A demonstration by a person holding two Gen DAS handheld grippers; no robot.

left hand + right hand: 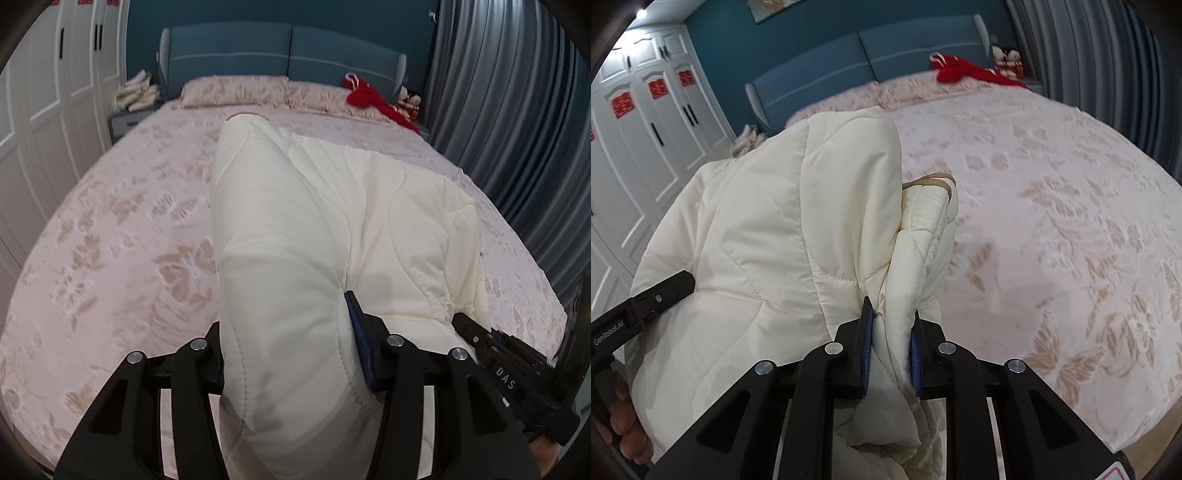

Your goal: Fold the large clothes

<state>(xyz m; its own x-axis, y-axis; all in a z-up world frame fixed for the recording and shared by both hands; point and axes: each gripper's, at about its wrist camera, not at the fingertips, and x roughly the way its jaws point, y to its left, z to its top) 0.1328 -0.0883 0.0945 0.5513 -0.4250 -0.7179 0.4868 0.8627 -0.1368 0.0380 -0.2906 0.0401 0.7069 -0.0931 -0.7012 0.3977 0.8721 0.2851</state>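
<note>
Padding fills both views: one cream quilted jacket, bunched and lifted over the near part of one bed with a pink floral cover. The left gripper is clamped on a thick fold of it; the right gripper pinches a thinner bunch of the same jacket. Far off lie two pillows against one blue headboard, one red garment at far right, white wardrobe doors left, grey curtains right.

"DAS" on right claw, "GenRobot.AI" on left claw
</note>
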